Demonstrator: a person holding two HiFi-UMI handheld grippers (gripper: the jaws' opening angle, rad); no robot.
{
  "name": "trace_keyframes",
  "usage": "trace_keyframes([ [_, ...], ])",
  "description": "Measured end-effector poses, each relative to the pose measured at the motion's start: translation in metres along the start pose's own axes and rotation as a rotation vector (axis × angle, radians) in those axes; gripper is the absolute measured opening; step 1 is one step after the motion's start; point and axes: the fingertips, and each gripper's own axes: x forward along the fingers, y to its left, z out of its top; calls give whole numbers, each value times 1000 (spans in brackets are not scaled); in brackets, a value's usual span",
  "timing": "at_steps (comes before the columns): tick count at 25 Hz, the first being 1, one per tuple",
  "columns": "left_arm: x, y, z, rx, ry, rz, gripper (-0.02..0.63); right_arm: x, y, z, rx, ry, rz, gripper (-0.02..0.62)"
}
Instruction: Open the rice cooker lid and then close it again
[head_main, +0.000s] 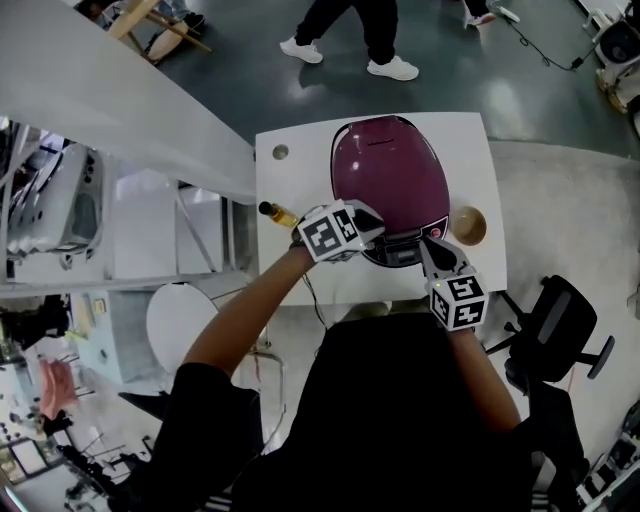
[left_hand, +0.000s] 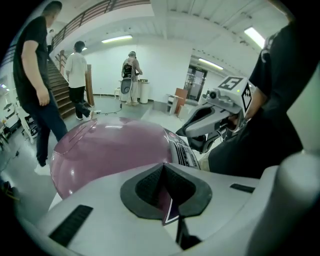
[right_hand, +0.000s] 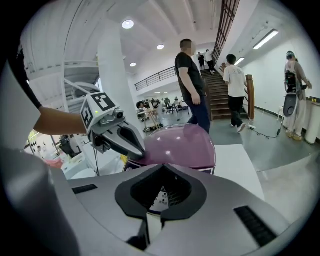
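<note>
A maroon rice cooker (head_main: 390, 175) with its lid down stands on a white table (head_main: 300, 275). My left gripper (head_main: 376, 228) is shut with nothing in it, and its tips rest at the lid's front left edge, beside the control panel (head_main: 400, 252). My right gripper (head_main: 426, 242) is also shut and empty, its tips at the panel's right side. In the left gripper view the closed jaws (left_hand: 164, 169) point over the lid (left_hand: 110, 150), with the right gripper (left_hand: 207, 127) beyond. In the right gripper view the left gripper (right_hand: 134, 144) touches the lid (right_hand: 182, 142).
A small tan bowl (head_main: 467, 224) sits on the table right of the cooker, and a yellow-capped bottle (head_main: 277, 212) lies to its left. A black office chair (head_main: 560, 330) stands at the right, a white stool (head_main: 180, 320) at the left. People (head_main: 350, 40) walk beyond the table.
</note>
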Motion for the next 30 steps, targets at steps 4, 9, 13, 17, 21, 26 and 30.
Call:
trace_keyframes([
  [4,3,0,0,-27,31,-4,3,8,-11,6,-7,9,-10,0],
  [9,4,1,1,-53,62,-18,3,25,-21,10,-26,45,-1,0],
  [13,5,3,3,-98,49,-32,2,39,-23,9,-38,78,13,0],
  [17,10,-2,8,-159,-8,-86,2,44,-22,6,-33,95,28,0],
  [21,18,-12,10,-121,26,-106,2,44,-22,5,-40,103,36,0],
  [26,19,-13,11,-127,38,-126,2,45,-23,7,-40,109,46,0],
  [30,20,-13,11,-119,26,-109,2,45,-23,5,-37,108,44,0],
])
